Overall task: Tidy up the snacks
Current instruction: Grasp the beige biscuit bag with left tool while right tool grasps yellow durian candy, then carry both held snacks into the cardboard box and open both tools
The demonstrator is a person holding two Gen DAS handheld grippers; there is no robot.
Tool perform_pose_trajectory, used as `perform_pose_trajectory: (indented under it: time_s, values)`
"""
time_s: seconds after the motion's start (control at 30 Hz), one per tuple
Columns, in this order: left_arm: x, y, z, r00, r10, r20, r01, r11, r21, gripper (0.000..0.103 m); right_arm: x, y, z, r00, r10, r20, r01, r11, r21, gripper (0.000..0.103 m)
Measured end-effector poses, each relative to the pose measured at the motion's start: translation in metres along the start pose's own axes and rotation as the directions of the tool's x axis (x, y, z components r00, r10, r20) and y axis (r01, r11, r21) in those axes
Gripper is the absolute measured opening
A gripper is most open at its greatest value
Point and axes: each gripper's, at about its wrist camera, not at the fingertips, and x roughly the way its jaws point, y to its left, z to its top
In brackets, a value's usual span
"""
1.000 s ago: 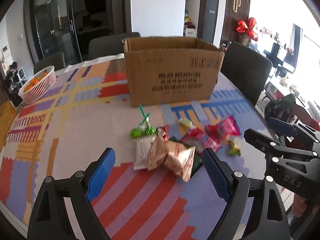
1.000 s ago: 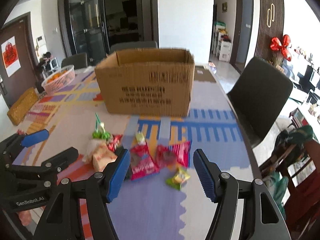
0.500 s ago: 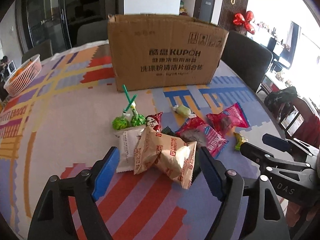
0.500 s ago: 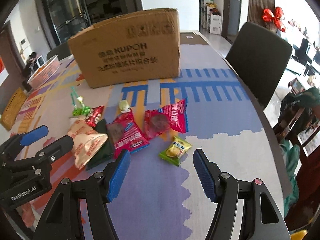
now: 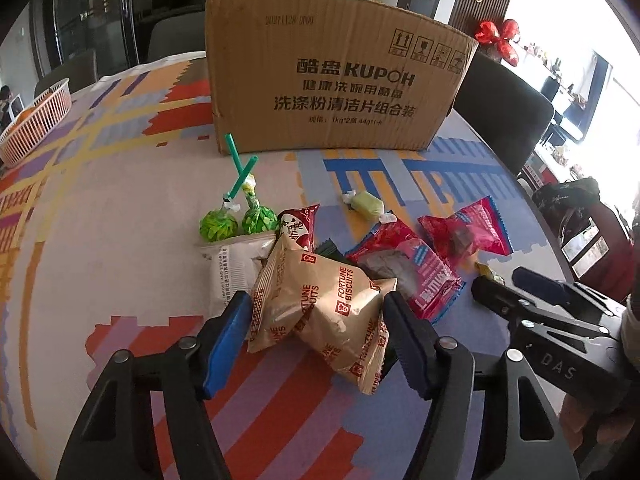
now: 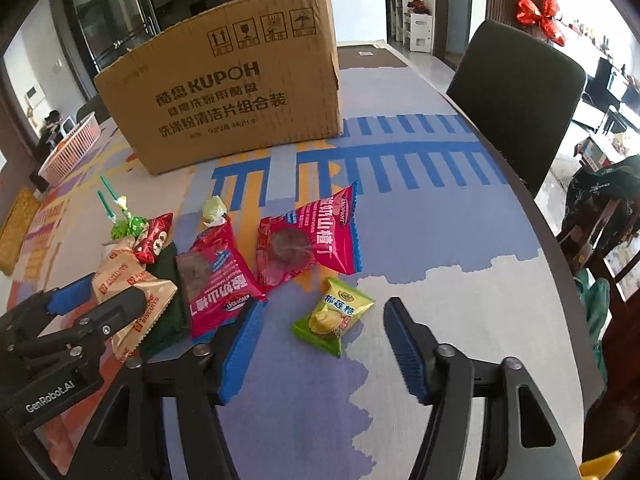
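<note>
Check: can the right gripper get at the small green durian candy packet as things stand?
Probably yes. The right gripper is open, and the green candy packet lies flat between its fingers with bare tablecloth around it. The nearest red packet sits beside the left finger, apparently clear of the candy.

A dark green packet [image 6: 166, 300] lies mostly hidden under the biscuit bag [image 5: 324, 304]; the box [image 5: 332, 84] hides its own inside

A home dining room: patterned table [image 5: 100, 216], dark chairs [image 6: 520, 92], fruit basket [image 5: 36, 120]
</note>
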Motion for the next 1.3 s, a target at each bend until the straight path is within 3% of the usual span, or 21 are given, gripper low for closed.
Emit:
perform_pose_trajectory:
  time_s: [0.27, 0.47, 0.83, 1.3]
  values:
    - [0.0, -0.006, 0.0, 1.0, -0.016, 0.006, 0.016, 1.0, 0.0, 0.053, 0.012, -0.002, -0.001, 0.999, 0.033, -0.025, -0.032, 0.999, 0.033, 0.05]
    - [-0.002, -0.007, 0.0, 0.999, -0.031, 0.011, 0.031, 0.999, -0.01, 0.047, 0.011, -0.004, -0.002, 1.0, -0.012, -0.024, 0.012, 1.0, 0.024, 0.028]
    - [-0.013, -0.007, -0.004, 0.999, -0.039, 0.029, 0.04, 0.999, -0.015, 0.043, -0.003, 0.001, -0.007, 1.0, 0.015, -0.013, -0.015, 1.0, 0.013, 0.024]
    - [-0.051, -0.008, -0.001, 0.993, -0.044, 0.114, 0.046, 0.999, -0.019, 0.043, -0.053, 0.018, -0.001, 0.994, 0.051, 0.097, -0.049, 0.998, -0.025, 0.024]
